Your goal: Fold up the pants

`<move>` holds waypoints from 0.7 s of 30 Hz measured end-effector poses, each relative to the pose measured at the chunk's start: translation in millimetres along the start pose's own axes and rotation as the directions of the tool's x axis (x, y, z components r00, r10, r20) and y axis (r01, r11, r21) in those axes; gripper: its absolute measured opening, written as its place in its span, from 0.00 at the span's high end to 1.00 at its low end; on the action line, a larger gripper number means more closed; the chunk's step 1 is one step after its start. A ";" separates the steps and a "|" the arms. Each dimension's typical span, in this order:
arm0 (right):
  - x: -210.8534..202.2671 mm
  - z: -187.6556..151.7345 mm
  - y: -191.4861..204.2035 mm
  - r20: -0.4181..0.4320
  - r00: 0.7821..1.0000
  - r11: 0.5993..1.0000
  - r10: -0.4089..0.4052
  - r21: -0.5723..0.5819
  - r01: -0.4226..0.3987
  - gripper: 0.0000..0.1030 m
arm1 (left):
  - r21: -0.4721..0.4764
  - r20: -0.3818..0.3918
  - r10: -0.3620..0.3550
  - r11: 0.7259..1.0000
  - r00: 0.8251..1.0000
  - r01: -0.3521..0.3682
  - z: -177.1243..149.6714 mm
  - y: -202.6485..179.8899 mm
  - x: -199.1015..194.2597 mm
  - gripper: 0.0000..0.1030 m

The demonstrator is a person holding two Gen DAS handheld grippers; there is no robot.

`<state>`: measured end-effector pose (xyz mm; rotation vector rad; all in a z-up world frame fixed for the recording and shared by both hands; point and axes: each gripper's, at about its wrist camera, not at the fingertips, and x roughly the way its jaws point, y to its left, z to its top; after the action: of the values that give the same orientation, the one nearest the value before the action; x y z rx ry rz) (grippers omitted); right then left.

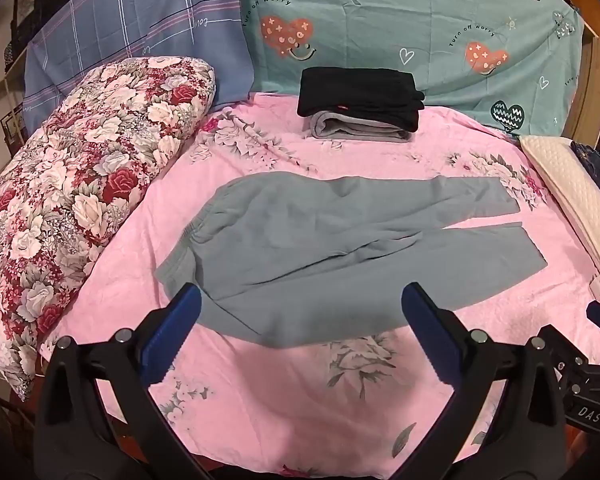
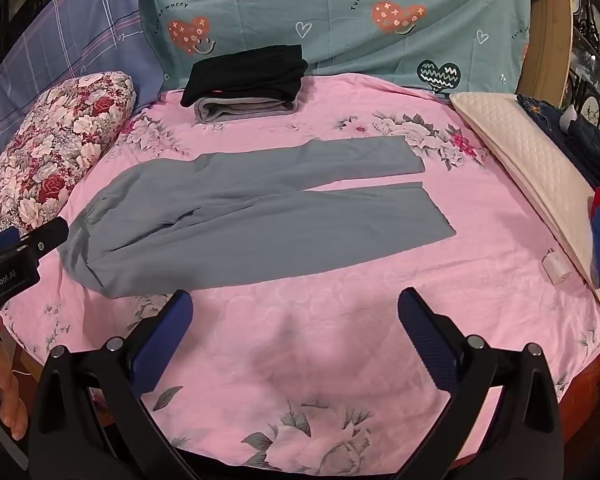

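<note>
Pants (image 1: 332,240) limp, light, flat on bed (image 1: 300,400) | I'd pinch waistband, 9 o'clock | left gripper (image 1: 300,304), right gripper (image 2: 296,308) wide, empty

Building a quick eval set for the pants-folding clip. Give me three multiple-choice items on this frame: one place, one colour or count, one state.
1. Where does the folded stack sit?
A. Beyond the grey-green pants, by the teal heart-print sheet
B. On the floral pillow
C. Between the pants' legs

2. What colour is the stack's top garment?
A. Red
B. Black
C. White

3. How do the pants lie?
A. Folded in half
B. Rolled up
C. Spread flat, legs apart

Key:
1 A, it lies at the bed's far edge against that sheet.
2 B, black lies over a grey piece.
3 C, both legs show full length on the pink sheet, and both hand-held grippers, left and right, are open and empty.
</note>
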<state>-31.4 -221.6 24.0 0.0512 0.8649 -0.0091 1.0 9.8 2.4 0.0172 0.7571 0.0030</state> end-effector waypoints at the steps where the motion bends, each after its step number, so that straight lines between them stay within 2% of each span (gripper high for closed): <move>1: 0.0 0.0 -0.2 0.000 1.000 1.000 0.001 0.000 -0.001 0.01 | -0.001 -0.001 -0.003 1.000 1.000 0.003 0.2 0.8 -0.2 0.02; 21: -1.1 -1.0 3.4 0.001 1.000 1.000 0.002 0.002 -0.002 0.01 | -0.001 0.002 0.005 1.000 1.000 -0.005 -2.4 -0.3 1.6 0.02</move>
<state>-32.7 -218.2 24.4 0.0540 0.8637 -0.0078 0.5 9.6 -0.4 0.0182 0.7552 0.0082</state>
